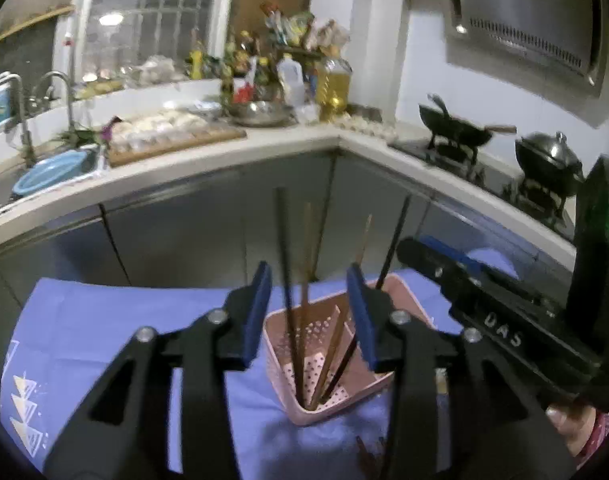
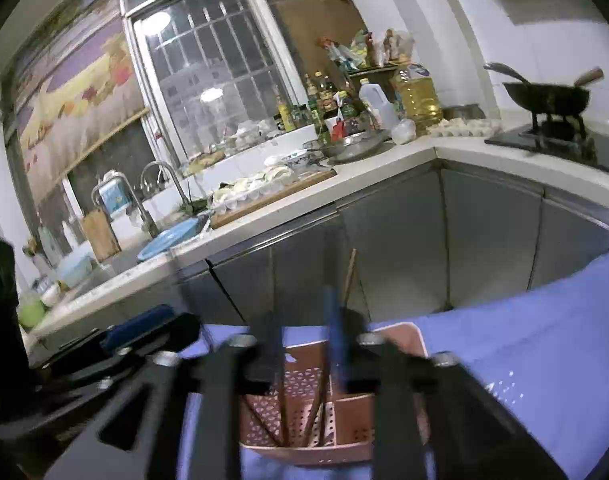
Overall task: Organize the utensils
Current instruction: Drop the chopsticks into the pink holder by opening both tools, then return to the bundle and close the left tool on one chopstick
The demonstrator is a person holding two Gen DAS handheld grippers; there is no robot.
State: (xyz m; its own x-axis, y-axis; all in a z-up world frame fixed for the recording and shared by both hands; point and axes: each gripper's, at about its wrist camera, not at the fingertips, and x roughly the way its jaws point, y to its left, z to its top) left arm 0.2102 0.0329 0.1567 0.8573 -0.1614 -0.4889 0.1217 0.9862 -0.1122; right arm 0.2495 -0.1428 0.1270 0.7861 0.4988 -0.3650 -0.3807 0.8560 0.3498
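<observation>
A pink perforated utensil basket [image 1: 282, 396] stands on a blue cloth [image 1: 104, 320]. Several dark and brown chopsticks [image 1: 286, 280] stand upright in it, leaning slightly. My left gripper [image 1: 310, 308] is open just above the basket; the chopsticks rise through the gap and its blue pads [image 1: 260, 312] do not press on them. A few more chopsticks [image 1: 368, 456] lie on the cloth at the bottom edge. In the right wrist view my blurred right gripper [image 2: 304, 344] is open over the same basket [image 2: 304, 456], with chopsticks [image 2: 284, 412] between its fingers, untouched. The right gripper's body [image 1: 484, 300] reaches in from the right.
Grey cabinet doors [image 1: 184, 232] stand close behind the cloth under a white L-shaped counter [image 1: 264, 148]. On the counter are a sink with a blue basin [image 1: 52, 176], a board of dumplings [image 1: 164, 136], bottles [image 1: 332, 84] and two woks on a stove [image 1: 460, 128]. A hand [image 1: 580, 428] shows at lower right.
</observation>
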